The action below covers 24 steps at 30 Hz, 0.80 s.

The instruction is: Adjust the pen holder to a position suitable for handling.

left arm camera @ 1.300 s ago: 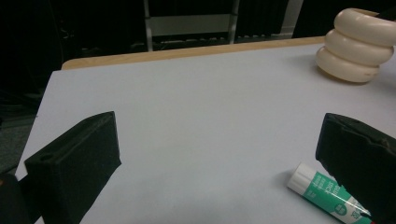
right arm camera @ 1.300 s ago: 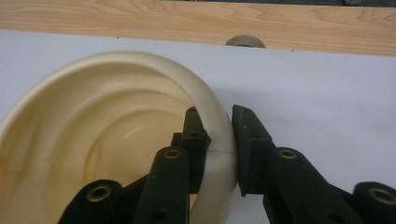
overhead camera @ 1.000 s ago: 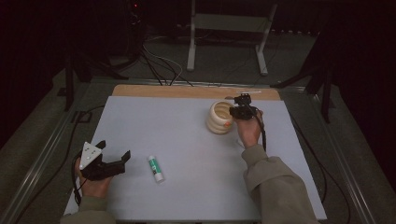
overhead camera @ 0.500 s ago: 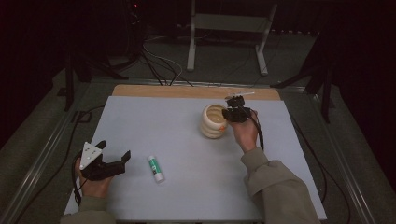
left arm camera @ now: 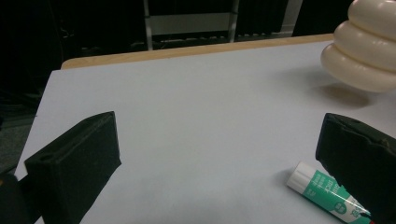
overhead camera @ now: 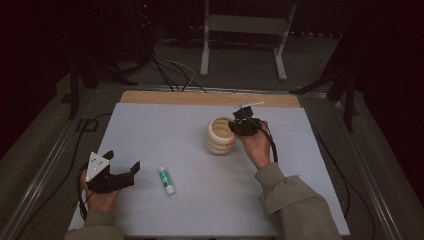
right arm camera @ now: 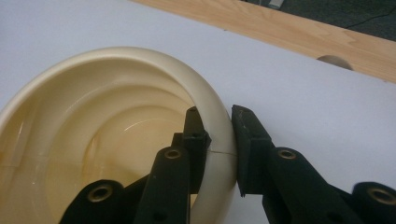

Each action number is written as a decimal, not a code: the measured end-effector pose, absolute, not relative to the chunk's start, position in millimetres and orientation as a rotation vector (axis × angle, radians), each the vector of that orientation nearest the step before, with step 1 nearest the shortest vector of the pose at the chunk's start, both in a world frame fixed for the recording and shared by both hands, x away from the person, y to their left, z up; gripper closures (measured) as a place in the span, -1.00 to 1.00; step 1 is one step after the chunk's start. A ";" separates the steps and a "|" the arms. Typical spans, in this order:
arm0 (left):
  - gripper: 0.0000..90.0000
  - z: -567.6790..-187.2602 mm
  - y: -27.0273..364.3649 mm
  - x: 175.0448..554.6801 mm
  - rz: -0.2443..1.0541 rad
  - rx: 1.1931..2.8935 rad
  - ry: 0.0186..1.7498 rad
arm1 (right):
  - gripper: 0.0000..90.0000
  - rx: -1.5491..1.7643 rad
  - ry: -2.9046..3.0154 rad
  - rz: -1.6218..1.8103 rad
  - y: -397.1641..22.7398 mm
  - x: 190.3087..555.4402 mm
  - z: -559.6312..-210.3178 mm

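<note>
The white surface [overhead camera: 165, 125] in front of you carries a wooden strip along its far edge. Right of centre is the cream ribbed bowl [overhead camera: 220, 136], made of three stacked rings; from the left gripper view it seems to be tilted and partly lifted off the sheet, though the dim light makes that hard to confirm. Your right gripper [overhead camera: 239, 126] is clenched on the bowl's rim, one jaw inside the bowl and the other outside the wall. Your left gripper [overhead camera: 120, 165] rests near the front left corner, jaws spread wide with nothing between them. Just beside its right jaw lies a small glue stick [overhead camera: 167, 180], green and white, flat on the surface.
</note>
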<state>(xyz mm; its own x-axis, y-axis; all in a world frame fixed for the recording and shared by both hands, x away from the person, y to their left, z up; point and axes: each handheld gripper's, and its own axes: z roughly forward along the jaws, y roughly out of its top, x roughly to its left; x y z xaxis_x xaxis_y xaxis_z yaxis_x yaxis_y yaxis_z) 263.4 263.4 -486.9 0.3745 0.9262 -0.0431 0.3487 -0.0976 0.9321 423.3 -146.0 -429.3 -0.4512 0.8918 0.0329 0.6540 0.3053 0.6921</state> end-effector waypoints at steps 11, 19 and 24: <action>-0.99 -486.9 263.4 263.4 0.735 1.652 1.149 | 0.72 1.330 2.298 0.899 -127.3 413.9 -436.3; -0.99 -487.0 263.3 263.5 0.733 1.653 1.149 | 0.71 1.311 2.346 0.880 -116.9 411.2 -444.3; -0.99 -487.2 263.0 263.7 0.733 1.655 1.149 | 0.71 1.314 2.369 0.868 -112.5 410.8 -449.9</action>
